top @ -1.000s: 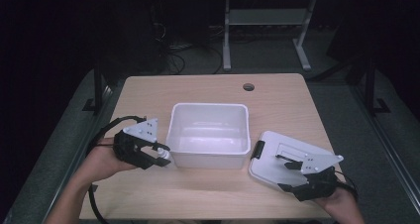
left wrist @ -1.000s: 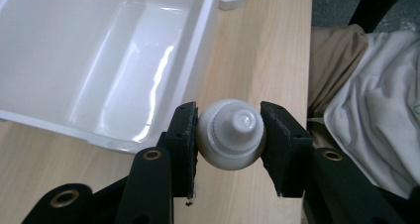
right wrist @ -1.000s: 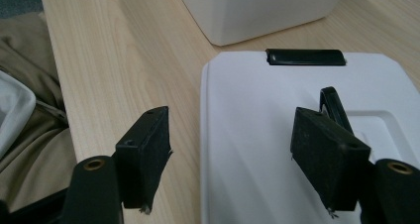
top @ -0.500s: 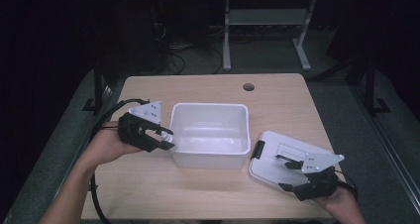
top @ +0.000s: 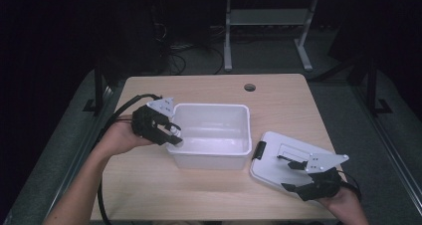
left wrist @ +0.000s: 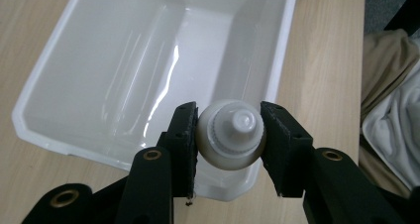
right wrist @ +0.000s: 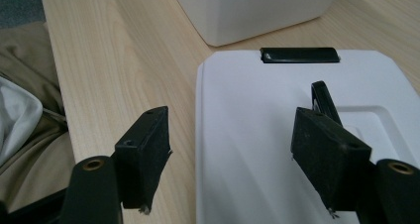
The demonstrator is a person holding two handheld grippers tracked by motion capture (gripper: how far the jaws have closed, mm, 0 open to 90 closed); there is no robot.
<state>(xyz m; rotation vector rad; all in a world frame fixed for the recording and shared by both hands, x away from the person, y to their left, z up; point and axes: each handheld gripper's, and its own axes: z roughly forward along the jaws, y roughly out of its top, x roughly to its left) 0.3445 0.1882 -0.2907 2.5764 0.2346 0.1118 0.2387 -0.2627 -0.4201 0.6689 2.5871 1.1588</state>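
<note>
1. A light wooden tabletop (top: 209,195) is seen from above, with a person's forearms coming in from the near edge, each hand holding a black two-jaw claw.
2. A white, rectangular, translucent plastic tub (top: 213,133) stands open near the middle of the tabletop, with nothing lying inside it.
3. The left claw (top: 174,134) sits at the tub's left wall, raised off the tabletop, with its tips at the rim.
4. In the left gripper view, the left claw (left wrist: 229,137) is clenched on a small, round, white plastic bottle with a ribbed screw cap (left wrist: 231,135). The cap faces the camera, and one jaw presses each side of the bottle.
5. In that view the bottle hangs over the tub's (left wrist: 124,70) near rim at one corner, above the tub and not touching its floor.
6. A flat white plastic lid with a black latch clip on one edge (top: 286,160) lies on the tabletop just right of the tub, near it but not on it.
7. The right claw (top: 291,172) rests low over the lid's near right part.
8. In the right gripper view, the right claw (right wrist: 233,159) is released, its jaws spread wide and holding nothing. One jaw is over bare wood, the other over the lid (right wrist: 257,135).
9. The black clip (right wrist: 299,55) sits at the lid's far edge, beside the tub's outer wall (right wrist: 247,11).
</note>
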